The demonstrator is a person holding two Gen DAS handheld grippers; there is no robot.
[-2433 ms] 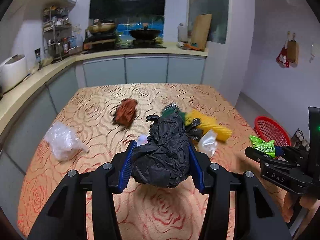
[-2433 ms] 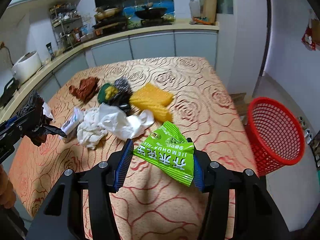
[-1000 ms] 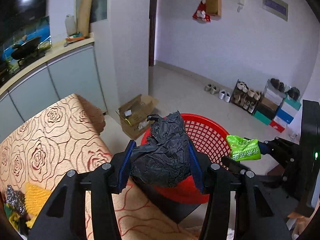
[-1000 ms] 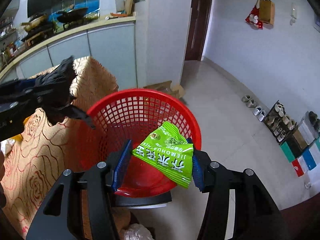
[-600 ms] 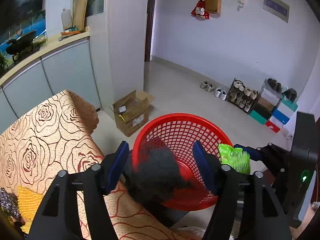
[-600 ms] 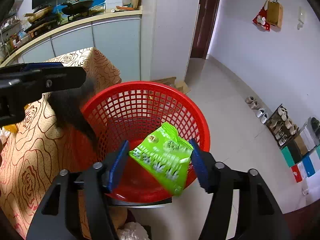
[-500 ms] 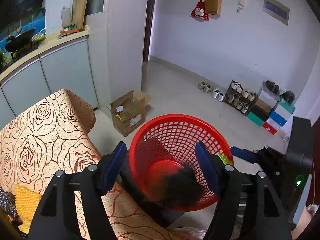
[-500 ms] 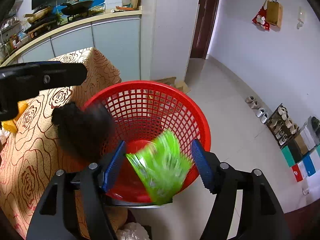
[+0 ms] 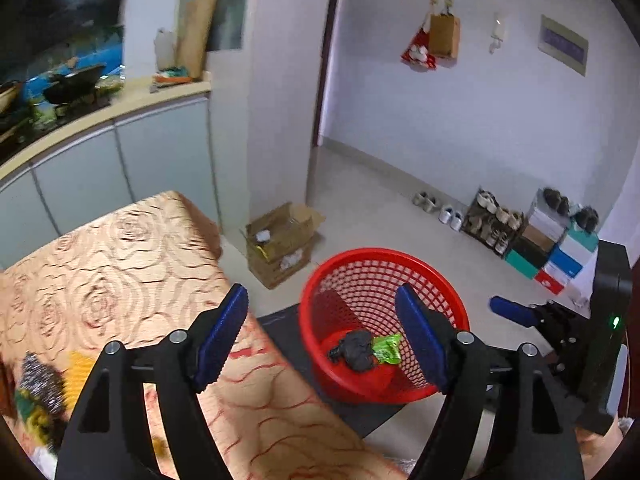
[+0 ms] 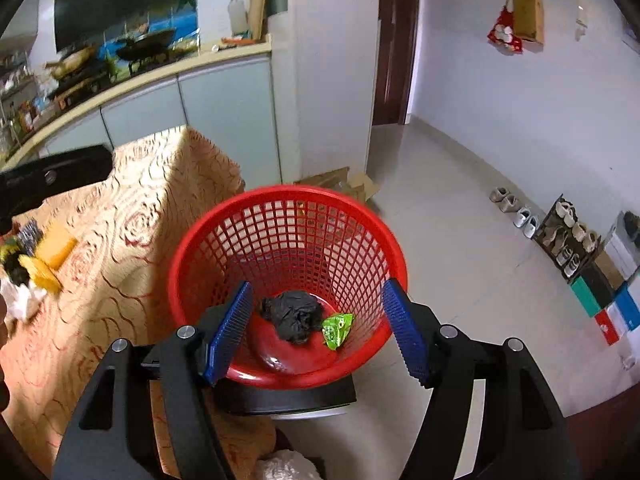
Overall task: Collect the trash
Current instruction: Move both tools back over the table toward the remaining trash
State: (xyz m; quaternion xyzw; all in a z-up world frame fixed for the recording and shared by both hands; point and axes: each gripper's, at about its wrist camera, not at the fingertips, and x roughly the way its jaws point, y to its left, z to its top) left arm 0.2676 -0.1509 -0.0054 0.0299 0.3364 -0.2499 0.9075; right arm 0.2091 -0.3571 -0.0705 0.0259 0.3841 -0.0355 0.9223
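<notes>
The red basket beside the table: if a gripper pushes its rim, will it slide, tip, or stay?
The red basket is open plastic mesh holding only a crumpled black bag and a green snack packet, so it is probably light and would slide or tip easily. It narrows toward the bottom, so a push at the rim may tip it. The thin rim may flex.

My pads (image 10: 234, 330) are ribbed blue plastic on matt black arms. The red basket (image 10: 288, 236) is glossy plastic mesh. In it, the black bag (image 10: 294, 314) looks crinkled, perhaps thin plastic; the green wrapper (image 10: 336, 330) is shiny.
</notes>
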